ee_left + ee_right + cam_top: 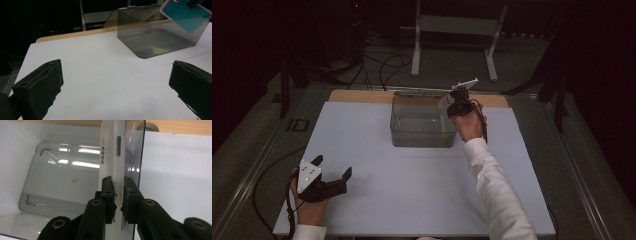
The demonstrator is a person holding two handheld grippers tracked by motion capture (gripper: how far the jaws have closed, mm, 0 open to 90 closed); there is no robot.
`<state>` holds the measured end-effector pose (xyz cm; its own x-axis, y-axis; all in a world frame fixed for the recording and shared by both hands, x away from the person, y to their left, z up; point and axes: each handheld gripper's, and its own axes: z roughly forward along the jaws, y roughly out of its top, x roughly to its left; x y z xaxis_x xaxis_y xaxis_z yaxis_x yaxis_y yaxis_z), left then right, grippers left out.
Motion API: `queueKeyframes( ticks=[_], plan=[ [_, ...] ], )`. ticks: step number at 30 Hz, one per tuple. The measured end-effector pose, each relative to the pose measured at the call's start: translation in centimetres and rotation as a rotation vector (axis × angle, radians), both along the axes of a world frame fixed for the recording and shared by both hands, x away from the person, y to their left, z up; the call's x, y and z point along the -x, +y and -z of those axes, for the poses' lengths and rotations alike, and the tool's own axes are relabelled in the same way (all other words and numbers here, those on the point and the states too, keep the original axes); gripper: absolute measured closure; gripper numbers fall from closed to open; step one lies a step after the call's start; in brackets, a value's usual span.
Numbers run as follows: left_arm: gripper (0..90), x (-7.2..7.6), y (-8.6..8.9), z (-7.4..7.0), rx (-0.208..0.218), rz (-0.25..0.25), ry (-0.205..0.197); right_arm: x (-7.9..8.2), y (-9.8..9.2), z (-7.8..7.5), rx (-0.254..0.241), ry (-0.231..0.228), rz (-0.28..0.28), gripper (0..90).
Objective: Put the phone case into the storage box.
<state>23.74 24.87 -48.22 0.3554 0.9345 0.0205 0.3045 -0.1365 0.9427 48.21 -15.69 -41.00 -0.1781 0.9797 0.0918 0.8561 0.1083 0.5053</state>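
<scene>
One clear smoky plastic box (422,131) stands open; right gripper (118,192) clamps a slim white-edged teal phone (113,157) above it, left gripper (116,85) gapes empty

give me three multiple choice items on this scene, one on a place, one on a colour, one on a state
1. Where is the phone held?
A. over the clear box, at its right wall
B. flat on the white mat
C. beside the left tool

2. What colour is the phone's face in the left gripper view?
A. red
B. teal
C. black

3. How do the left tool's jaws stand?
A. shut on the phone
B. shut on a cable
C. open, nothing between them

Key: 1 A, the right tool grips it above the box's edge; 2 B, a teal panel shows; 3 C, bare white mat lies between the jaws.
</scene>
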Motion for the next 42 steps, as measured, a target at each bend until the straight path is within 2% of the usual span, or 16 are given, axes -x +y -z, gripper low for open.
queueKeyframes(
  ticks=[25,42],
  plan=[
    [0.1,0.0,0.0,0.0,-0.002,0.000,0.003,-0.3,0.2,0.8,-0.005,0.020,0.011,81.3],
    [0.1,0.0,0.0,0.0,0.001,0.000,0.005,-0.8,0.2,1.6,0.012,0.028,0.025,81.1]
  ],
)
